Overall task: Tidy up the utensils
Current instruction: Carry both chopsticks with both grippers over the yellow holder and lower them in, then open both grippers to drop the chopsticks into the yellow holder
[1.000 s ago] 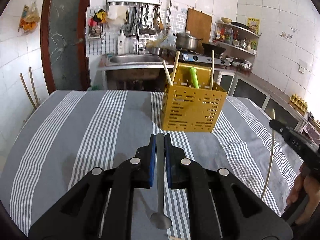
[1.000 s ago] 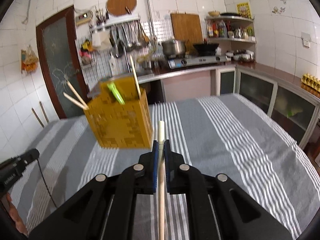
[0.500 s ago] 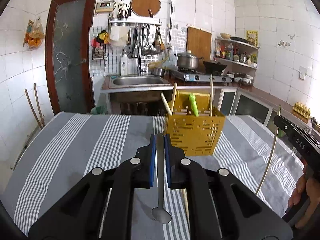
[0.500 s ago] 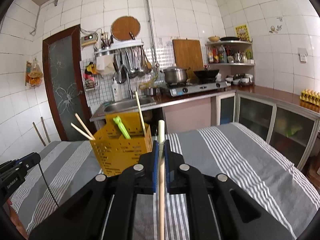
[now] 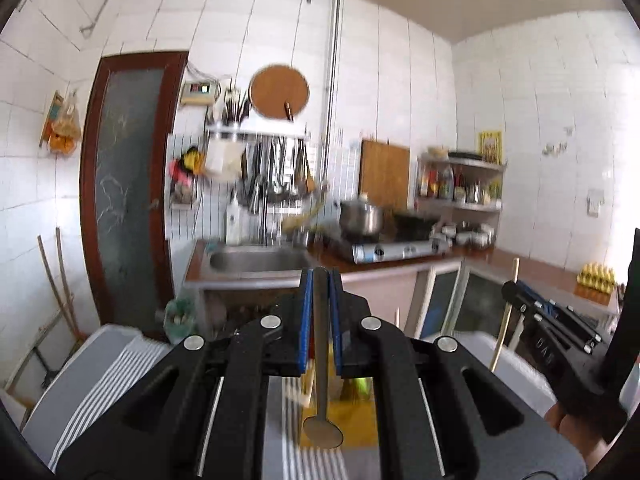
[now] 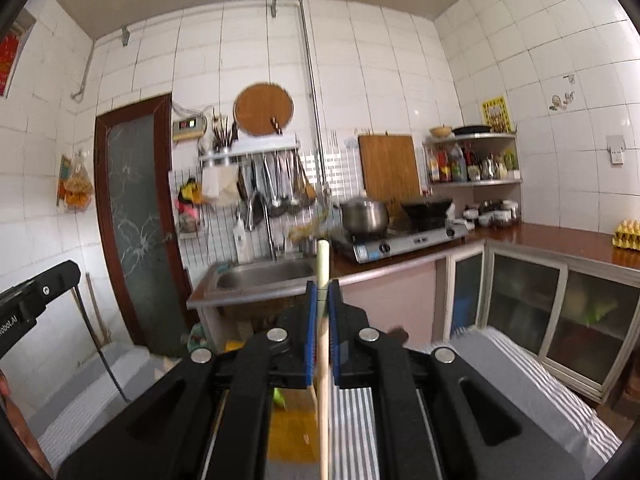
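**A:** Your left gripper [image 5: 320, 276] — what's it got?

**B:** Blue pads [image 5: 305, 312] pinched together on a metal spoon [image 5: 321, 360]. Handle runs fwd between the pads, bowl end hangs back toward the cam, low in left wrist view. You're tilted up, lens mostly on the kitchen wall.

**A:** And your right gripper [image 6: 323, 286]?

**B:** Clamped on a wooden chopstick [image 6: 323, 344]. Tip pokes out just past the fingertips, shaft runs down btwn the pads to the frame bottom.

**A:** Where's the yellow utensil basket [image 5: 352, 416]?

**B:** Under you, mostly hidden by the black gripper bodies. Only blurred yellow patches show thru the gaps, w/ a green item [image 6: 279, 396] inside. Sits on the grey striped tablecloth [image 5: 100, 372].

**A:** Any writing you can read?

**B:** In left wrist view, the right gripper body at frame right shows letters "DA", rest unclear. In right wrist view, the left gripper at left edge reads "obot.AI", start cut off. Red sheet top left has marks, too small to read. Yellow poster [image 6: 496, 114] on the wall by the shelf: unreadable.

**A:** Other bits?

**B:** Steel sink [image 6: 264, 276], pot [image 6: 365, 214] on the gas stove, egg tray [image 6: 628, 234] on the counter at right.
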Motion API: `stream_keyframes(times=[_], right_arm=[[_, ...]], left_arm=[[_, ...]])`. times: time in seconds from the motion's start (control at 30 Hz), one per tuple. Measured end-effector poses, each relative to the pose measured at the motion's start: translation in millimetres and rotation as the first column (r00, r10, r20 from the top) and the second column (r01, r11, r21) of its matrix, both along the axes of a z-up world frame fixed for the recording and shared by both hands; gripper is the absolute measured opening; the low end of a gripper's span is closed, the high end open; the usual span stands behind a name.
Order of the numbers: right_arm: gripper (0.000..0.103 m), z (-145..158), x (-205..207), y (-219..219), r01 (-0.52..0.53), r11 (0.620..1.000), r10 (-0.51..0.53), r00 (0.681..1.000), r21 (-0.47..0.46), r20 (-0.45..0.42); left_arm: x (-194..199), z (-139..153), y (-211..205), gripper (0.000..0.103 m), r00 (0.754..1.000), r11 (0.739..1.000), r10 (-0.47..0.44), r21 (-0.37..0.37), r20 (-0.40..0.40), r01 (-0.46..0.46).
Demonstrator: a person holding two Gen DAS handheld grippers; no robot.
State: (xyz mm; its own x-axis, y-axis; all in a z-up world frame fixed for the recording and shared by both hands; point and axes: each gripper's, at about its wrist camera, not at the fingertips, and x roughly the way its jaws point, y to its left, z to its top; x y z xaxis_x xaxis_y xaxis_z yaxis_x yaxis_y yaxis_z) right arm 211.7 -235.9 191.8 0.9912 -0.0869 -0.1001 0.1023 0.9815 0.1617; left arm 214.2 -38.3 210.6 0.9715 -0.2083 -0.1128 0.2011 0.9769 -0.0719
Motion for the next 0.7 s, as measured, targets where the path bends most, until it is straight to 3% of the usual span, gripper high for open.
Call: stream_keyframes(times=[0.17, 0.33, 0.5, 0.7], right_arm=[[0.006, 12.8, 33.9, 1.2, 0.002, 1.000, -0.004, 0.995, 0.023, 0.103], [0.006, 3.8, 67.3, 4.6, 0.006, 0.999, -0.011, 0.991, 0.044, 0.134], [0.006, -33.1, 101.4, 9.3, -0.030, 0.998, 0.027, 0.997, 0.046, 0.072], [0.006, -72.5, 111.0, 17.5, -0.077, 0.997, 0.077, 0.996, -0.007, -0.045]], left_arm=[[38.1, 5.1, -17.1, 0.007, 0.999, 1.000, -0.003, -0.016, 0.047, 0.004], [81.4, -21.3, -34.5, 0.007, 0.999, 1.000, 0.002, 0.009, 0.051, -0.003], [118.3, -57.8, -32.7, 0.007, 1.000, 0.999, -0.009, -0.034, -0.027, 0.008], [132.1, -85.6, -32.6, 0.007, 0.997, 1.000, 0.004, -0.001, -0.082, -0.004]])
